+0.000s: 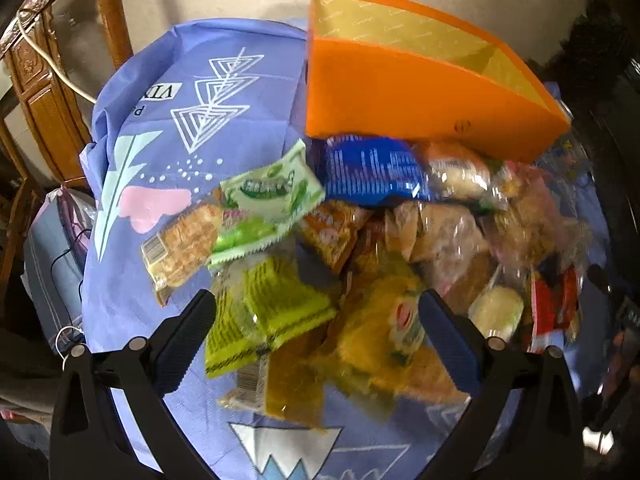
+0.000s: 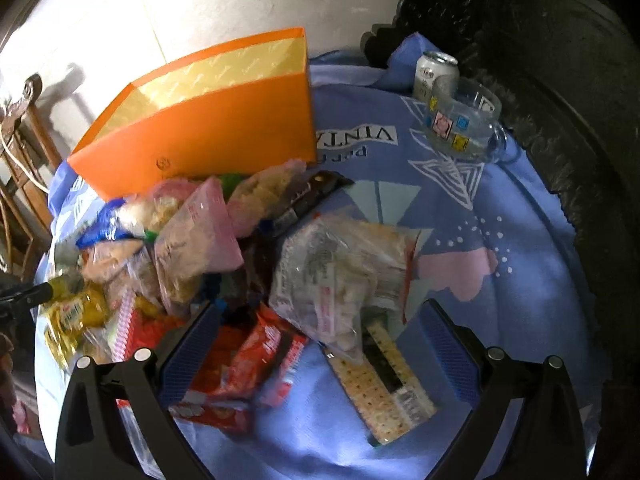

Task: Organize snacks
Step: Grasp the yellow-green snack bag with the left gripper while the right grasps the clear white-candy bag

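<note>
A pile of snack packets (image 1: 360,248) lies on a blue printed cloth (image 1: 160,128) in front of an open orange box (image 1: 420,92) with a gold lining. My left gripper (image 1: 316,320) is open and empty, above yellow-green packets (image 1: 280,304). In the right wrist view the same orange box (image 2: 208,128) stands behind the pile. My right gripper (image 2: 320,328) is open and empty above a clear bag of pale snacks (image 2: 340,272), with a red packet (image 2: 256,360) and a cracker pack (image 2: 384,384) below it. The tip of the left gripper (image 2: 36,294) shows at the left edge.
A glass bowl (image 2: 464,120) and a drink can (image 2: 434,72) stand on the cloth at the back right. A dark carved chair back (image 2: 540,80) rises on the right. A wooden chair (image 1: 48,80) and a white cable (image 1: 52,68) are at the left.
</note>
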Motion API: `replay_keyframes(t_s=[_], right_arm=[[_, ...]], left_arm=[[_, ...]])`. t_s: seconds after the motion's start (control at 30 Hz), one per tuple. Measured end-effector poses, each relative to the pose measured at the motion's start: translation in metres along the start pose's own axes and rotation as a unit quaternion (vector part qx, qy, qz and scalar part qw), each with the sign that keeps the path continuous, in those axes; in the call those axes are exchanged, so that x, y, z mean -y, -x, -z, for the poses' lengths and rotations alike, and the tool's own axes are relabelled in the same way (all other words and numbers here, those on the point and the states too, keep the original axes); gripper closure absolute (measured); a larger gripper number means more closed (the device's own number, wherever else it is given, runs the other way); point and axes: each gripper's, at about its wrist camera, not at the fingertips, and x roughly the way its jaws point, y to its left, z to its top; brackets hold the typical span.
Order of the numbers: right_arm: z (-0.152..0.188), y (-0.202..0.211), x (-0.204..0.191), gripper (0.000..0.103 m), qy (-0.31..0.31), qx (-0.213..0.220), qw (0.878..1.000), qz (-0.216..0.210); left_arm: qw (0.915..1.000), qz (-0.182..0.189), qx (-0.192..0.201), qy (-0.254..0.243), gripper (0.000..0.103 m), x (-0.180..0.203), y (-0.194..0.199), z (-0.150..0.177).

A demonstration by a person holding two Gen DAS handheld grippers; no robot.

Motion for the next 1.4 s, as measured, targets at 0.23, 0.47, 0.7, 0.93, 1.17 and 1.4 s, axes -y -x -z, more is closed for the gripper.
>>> replay_keyframes(t_s=[0.23, 0.47, 0.7, 0.93, 1.17, 1.4], right_arm=[[0.006, -0.006, -0.008, 0.003, 0.019, -0.018, 1.000, -0.017], [0.001, 0.003, -0.018, 0.003, 0.024, -0.008, 0.999, -0.033], [0.002, 0.011, -0.014, 0.003, 0.027, -0.003, 0.999, -0.017], [-0.001, 0.000, 0.022, 0.003, -0.024, -0.014, 0.999, 0.017], [-0.021, -0.031, 0.004, 0.003, -0.010, -0.025, 0.999, 0.037], [-0.029, -0.057, -0.008, 0.052, -0.003, -0.062, 0.998, 0.019]], left_arm=[[0.9991, 0.021, -0.019, 0.030, 0.004, -0.014, -0.013, 0.005], [0.9969, -0.004, -0.058, 0.053, 0.024, -0.026, -0.043, -0.015], [0.9938, -0.041, -0.068, 0.078, 0.052, -0.042, -0.055, -0.018], [0.9921, -0.005, -0.053, 0.114, 0.083, -0.064, -0.030, -0.001], [0.9913, -0.002, -0.055, 0.119, 0.084, -0.059, -0.034, 0.009], [0.9877, 0.007, -0.058, 0.145, 0.084, -0.079, -0.042, 0.011]])
